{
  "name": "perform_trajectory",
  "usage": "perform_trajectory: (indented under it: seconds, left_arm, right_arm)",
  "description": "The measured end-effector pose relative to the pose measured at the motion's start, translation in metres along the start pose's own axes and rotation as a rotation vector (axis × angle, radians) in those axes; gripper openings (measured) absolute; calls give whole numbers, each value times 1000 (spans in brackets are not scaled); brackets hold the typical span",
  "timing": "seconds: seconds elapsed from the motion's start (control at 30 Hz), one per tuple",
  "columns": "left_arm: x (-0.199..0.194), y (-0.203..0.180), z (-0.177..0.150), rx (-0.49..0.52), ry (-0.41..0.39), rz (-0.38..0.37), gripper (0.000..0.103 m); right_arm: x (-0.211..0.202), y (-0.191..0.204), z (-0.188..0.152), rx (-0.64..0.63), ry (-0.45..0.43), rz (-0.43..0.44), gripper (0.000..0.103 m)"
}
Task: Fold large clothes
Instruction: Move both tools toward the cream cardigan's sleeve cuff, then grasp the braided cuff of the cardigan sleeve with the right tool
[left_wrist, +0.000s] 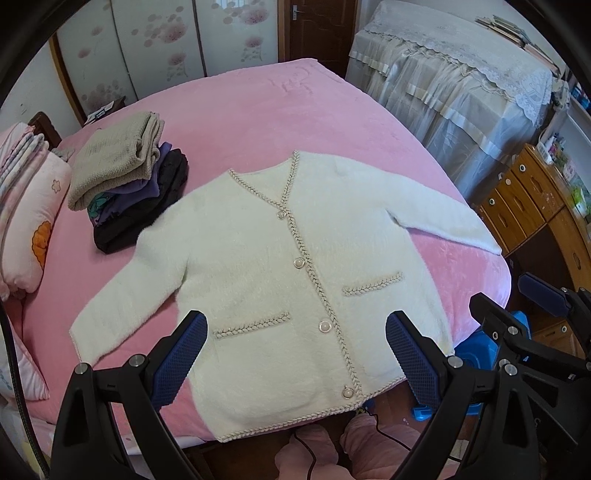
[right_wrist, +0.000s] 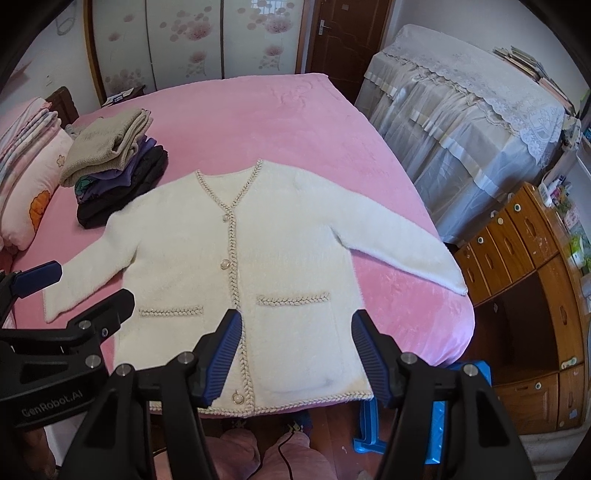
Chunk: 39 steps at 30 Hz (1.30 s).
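- Stack of folded clothes (left_wrist: 125, 177) at upper left, touching the cardigan's shoulder: likely to be dragged or toppled if that sleeve (left_wrist: 122, 295) gets swept inward carelessly.
- Left gripper (left_wrist: 295, 354) at lower centre, released, nothing between the jaws, hanging above the white cardigan (left_wrist: 280, 266) spread flat on the pink bed (left_wrist: 258, 110).
- Hem (left_wrist: 288, 424) overhanging the bed edge: may slide down if pulled.
- Right gripper (right_wrist: 295, 354) also released and empty; the fluffy knit could slip from a shallow pinch.
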<state>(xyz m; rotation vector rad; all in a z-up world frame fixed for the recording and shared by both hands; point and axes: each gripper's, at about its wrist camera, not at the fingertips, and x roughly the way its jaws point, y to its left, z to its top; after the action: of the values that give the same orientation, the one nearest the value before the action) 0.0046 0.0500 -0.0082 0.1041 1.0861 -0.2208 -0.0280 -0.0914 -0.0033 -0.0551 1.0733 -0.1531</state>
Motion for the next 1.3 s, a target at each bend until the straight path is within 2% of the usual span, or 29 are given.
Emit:
perform_trajectory:
  seconds: [0.37, 0.67, 0.9, 1.03, 1.13, 1.3]
  left_arm:
    - [2, -3, 12, 74, -10, -29, 96]
    - [-10, -38, 35, 168, -124, 11, 96]
    - [-16, -81, 71, 178, -226, 57, 96]
    - [-6, -113, 100, 148, -227, 61, 97]
    - [10, -141, 124, 122, -206, 93, 96]
    - [43, -188, 160, 45, -217, 61, 96]
  right_arm:
    - [-7, -1, -3, 60, -14, -29, 62]
    - [2, -37, -2, 154, -20, -11, 62]
    - [21, -93, 8, 244, -56, 36, 62]
    - [37, -141, 20, 269, -86, 83, 60]
    - [49, -177, 29, 280, -116, 117, 59]
    - [84, -241, 33, 306, -128, 154, 59]
